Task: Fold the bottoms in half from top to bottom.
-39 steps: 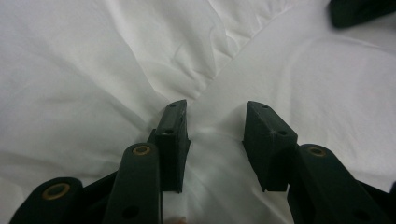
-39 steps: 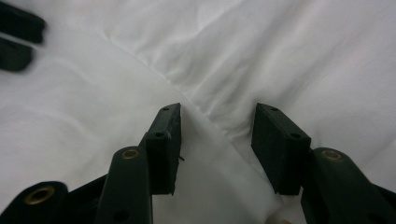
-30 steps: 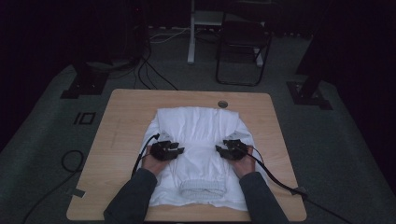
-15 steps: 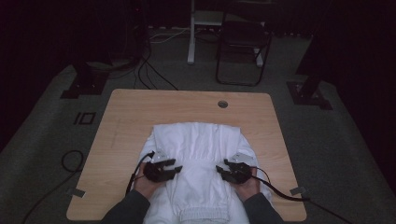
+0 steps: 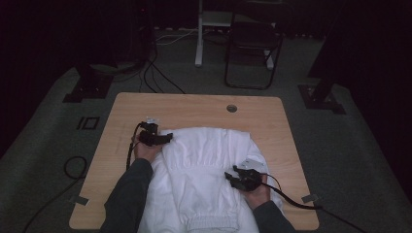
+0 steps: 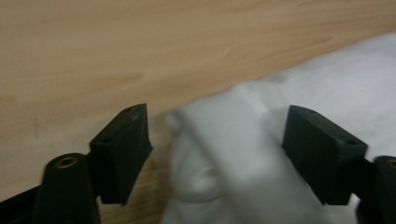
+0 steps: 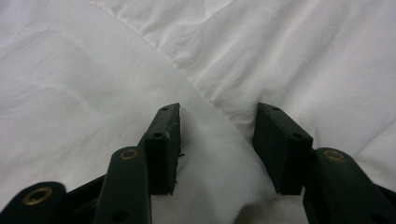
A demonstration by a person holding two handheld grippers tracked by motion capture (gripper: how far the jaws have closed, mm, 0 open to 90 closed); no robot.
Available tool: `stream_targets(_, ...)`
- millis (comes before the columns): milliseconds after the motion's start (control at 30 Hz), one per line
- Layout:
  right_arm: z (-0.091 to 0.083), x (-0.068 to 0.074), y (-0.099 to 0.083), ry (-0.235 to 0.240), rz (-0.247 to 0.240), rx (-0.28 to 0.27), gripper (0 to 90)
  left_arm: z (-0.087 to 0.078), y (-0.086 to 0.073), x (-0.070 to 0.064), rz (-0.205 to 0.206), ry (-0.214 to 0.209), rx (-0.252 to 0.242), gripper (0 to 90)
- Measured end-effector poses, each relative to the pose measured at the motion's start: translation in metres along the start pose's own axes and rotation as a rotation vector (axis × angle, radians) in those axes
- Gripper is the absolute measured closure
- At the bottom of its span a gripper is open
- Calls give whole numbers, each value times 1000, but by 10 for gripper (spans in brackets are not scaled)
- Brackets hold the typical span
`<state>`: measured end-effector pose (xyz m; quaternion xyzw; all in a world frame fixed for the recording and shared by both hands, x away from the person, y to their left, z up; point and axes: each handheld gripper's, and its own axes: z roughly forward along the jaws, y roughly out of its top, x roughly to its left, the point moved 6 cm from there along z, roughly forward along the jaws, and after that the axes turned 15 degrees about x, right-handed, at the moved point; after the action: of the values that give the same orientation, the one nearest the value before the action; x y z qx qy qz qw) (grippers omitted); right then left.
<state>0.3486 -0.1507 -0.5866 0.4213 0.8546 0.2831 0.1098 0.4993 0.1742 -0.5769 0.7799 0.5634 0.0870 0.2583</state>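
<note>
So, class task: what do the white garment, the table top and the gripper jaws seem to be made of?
White garment: probably matte woven cotton-like cloth; it creases softly and has a ribbed hem.
Table top: pale wood or wood-look laminate, smooth, with grain streaks.
Left gripper and right gripper jaws: black matte, likely plastic with brass-coloured inserts.

This place looks like a recording studio or a lab, not a home. A single wooden desk (image 5: 194,109) stands on grey carpet (image 5: 43,145) in a dark room, with black stand bases (image 5: 82,90) around it and loose cables (image 5: 160,77) on the floor. Behind it are a folding chair (image 5: 252,53) and a white post (image 5: 199,34).
</note>
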Motion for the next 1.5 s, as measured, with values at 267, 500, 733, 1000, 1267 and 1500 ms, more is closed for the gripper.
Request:
stream_targets(267, 0, 0, 0, 4, -1, 2, 499, 1, -6, 1, 75, 5, -5, 385)
stream_targets(500, -29, -43, 39, 16, 41, -32, 506, 1, -8, -8, 92, -70, 9, 671)
stream_targets(733, -9, -121, 83, -60, 187, -52, 374, 1, -8, -8, 94, -71, 11, 685)
stream_targets(1000, 47, -151, 90, 19, 289, 70, 301, 1, -8, -6, 91, -94, 5, 688)
stream_targets(1267, 38, -143, 87, 39, 281, 106, 853, -2, -11, 8, -88, -279, 13, 810)
stream_targets(1500, 8, -153, 92, 82, 323, -27, 861, -33, 9, 7, -135, -386, -136, 829)
